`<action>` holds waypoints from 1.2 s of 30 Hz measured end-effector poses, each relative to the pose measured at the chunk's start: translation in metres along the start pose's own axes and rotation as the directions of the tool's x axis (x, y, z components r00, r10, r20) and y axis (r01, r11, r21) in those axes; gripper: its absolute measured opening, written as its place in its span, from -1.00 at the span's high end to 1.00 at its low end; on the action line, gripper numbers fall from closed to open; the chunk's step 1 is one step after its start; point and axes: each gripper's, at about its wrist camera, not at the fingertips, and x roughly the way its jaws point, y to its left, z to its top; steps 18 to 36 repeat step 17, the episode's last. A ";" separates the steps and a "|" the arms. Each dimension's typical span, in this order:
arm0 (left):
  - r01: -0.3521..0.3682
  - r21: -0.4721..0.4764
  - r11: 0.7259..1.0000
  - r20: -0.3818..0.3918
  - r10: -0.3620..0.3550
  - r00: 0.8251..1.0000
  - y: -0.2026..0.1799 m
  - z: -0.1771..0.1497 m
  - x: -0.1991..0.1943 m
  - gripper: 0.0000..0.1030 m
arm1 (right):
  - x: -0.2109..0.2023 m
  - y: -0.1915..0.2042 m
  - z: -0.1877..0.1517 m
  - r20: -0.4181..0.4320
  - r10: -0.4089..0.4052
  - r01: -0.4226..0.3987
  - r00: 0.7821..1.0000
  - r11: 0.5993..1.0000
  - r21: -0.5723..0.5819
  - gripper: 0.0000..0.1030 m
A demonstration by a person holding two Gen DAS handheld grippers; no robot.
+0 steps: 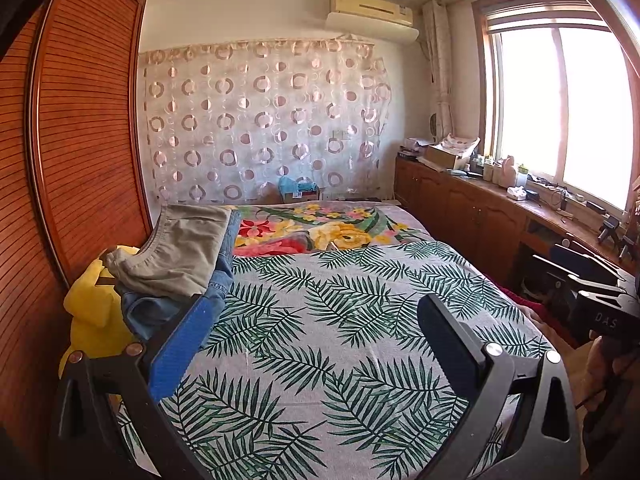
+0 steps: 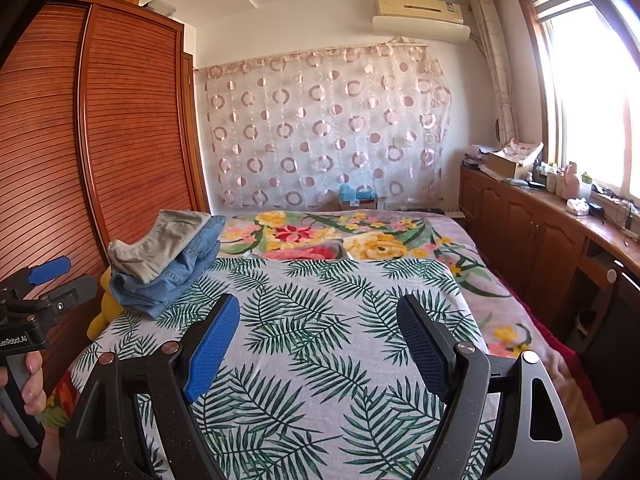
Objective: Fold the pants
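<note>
2 grippers, left gripper (image 1: 316, 340) and right gripper (image 2: 318, 344), gape wide, holding nothing. We see folded pants (image 2: 168, 256) stacked mid-left on the leaf-print bed (image 2: 320, 360); only the right view shows the wardrobe top (image 2: 132, 4).

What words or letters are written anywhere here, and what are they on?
"DAS" – white letters on the black body of the right tongs, at the left wrist view's right edge; the rest is cut off.
"enRobot.AI" – white print on the black body of the left tongs, in the right wrist view; its first letters are cut off.
Sticker on the air conditioner: too small to read.
Bottles on the wooden counter: labels too blurred.
</note>
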 end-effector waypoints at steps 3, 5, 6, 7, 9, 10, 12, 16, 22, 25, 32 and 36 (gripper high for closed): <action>0.000 -0.001 1.000 0.000 0.000 1.000 0.001 0.000 0.000 -0.99 | 0.000 0.001 0.000 0.001 0.000 0.000 1.000 1.000 -0.001 -0.60; 0.000 0.001 1.000 0.001 0.000 1.000 0.001 0.000 0.000 -0.99 | 0.000 0.000 0.000 0.000 0.000 0.000 1.000 1.000 0.000 -0.60; 0.000 0.001 1.000 0.001 0.000 1.000 0.001 0.000 0.001 -0.99 | 0.000 0.000 0.000 0.001 0.001 -0.001 1.000 1.000 -0.001 -0.60; 0.000 0.000 1.000 0.000 0.000 1.000 0.000 0.000 0.000 -0.99 | -0.001 0.000 0.000 0.001 0.000 0.000 1.000 1.000 -0.001 -0.60; 0.001 0.000 1.000 0.000 -0.001 1.000 0.001 0.000 0.001 -0.99 | -0.001 0.000 0.000 0.000 0.001 -0.001 1.000 1.000 0.000 -0.60; 0.001 0.000 1.000 0.001 -0.001 1.000 0.000 0.000 0.000 -0.99 | -0.001 0.000 0.000 0.000 0.001 -0.001 1.000 1.000 0.001 -0.60; 0.000 0.001 1.000 0.003 0.000 1.000 0.001 0.000 0.000 -0.99 | -0.001 0.000 0.000 0.001 0.002 -0.002 1.000 1.000 0.000 -0.60; 0.000 0.001 1.000 0.001 0.000 1.000 0.000 -0.001 0.000 -0.99 | -0.001 0.000 0.000 0.003 0.001 -0.001 1.000 1.000 0.001 -0.60; 0.001 0.001 1.000 0.001 -0.001 1.000 0.001 -0.001 0.001 -0.99 | -0.001 0.000 0.000 0.003 0.001 -0.001 1.000 1.000 0.000 -0.60; 0.001 0.001 1.000 0.001 -0.001 1.000 0.001 -0.001 0.001 -0.99 | -0.001 0.000 0.000 0.003 0.001 -0.001 1.000 1.000 0.000 -0.60; 0.001 0.001 1.000 0.001 -0.001 1.000 0.001 -0.001 0.001 -0.99 | -0.001 0.000 0.000 0.003 0.001 -0.001 1.000 1.000 0.000 -0.60; 0.001 0.001 1.000 0.001 -0.001 1.000 0.001 -0.001 0.001 -0.99 | -0.001 0.000 0.000 0.003 0.001 -0.001 1.000 1.000 0.000 -0.60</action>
